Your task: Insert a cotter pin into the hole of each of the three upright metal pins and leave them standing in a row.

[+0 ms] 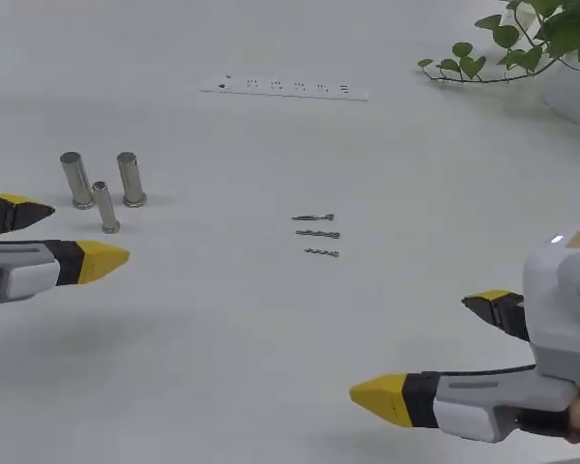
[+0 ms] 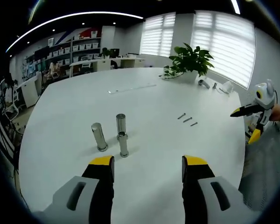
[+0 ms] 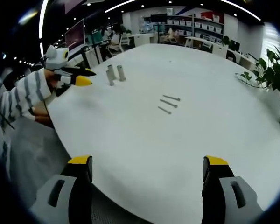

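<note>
Progress: none of the three insertions looks done. At left, three metal pins (image 1: pixel 104 206) stand upright on the white worktop (image 1: pixel 222 329) in a tight cluster, two behind and one in front between them, so not yet a row. Their cross-holes are too small to make out; probably empty, as all the cotter pins lie elsewhere. Mid-worktop, well apart from the cluster, three cotter pins (image 1: pixel 317 233) lie flat, roughly parallel, one below the other. Remaining: pick up each cotter pin, thread it, line the pins up. Pose: left hand-held gripper (image 1: pixel 89 232) hovers just left of the metal pins, jaws wide apart, nothing between them; in its own view the cluster sits directly ahead of the gap. Right hand-held gripper (image 1: pixel 408 346) is held low at the near right edge, pointing left, jaws likewise spread wide and empty, cotter pins ahead of it but not close.
</note>
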